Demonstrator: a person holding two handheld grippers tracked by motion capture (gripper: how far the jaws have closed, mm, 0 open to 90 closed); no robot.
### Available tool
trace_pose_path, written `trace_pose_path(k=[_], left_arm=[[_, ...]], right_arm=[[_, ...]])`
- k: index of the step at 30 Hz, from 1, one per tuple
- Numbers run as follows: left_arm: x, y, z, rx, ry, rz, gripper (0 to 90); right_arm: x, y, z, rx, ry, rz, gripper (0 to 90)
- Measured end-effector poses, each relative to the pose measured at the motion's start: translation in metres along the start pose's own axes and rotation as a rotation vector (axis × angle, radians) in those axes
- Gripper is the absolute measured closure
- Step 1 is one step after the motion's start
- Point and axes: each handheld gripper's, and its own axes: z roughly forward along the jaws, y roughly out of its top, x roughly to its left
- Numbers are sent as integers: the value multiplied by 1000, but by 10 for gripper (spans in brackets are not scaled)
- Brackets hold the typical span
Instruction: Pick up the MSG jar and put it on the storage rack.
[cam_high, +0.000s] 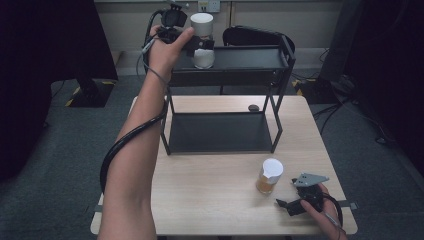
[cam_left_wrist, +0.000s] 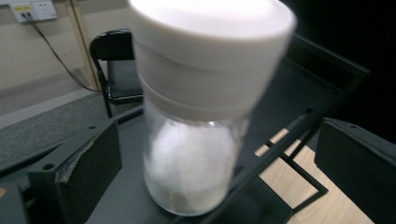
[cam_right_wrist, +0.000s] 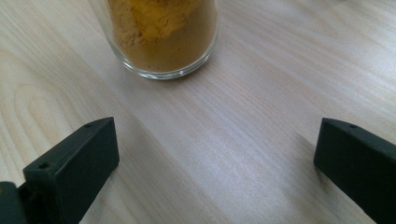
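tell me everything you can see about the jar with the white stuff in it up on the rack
The jar with white powder is a clear, glass-looking cylinder under a broad white cap that looks like plastic. The cap is on. The jar stands upright on the top shelf of the black metal rack, near its left end. The left gripper is at the jar with its jaws wide open on either side, apart from the glass, so nothing grips the jar.
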Motion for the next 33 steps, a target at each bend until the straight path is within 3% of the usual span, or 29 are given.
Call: trace_pose_path(k=[33], left_arm=[[-6,-72,5,-5,-155,60,10]], right_arm=[[1,0,0,-1,-5,3,0]])
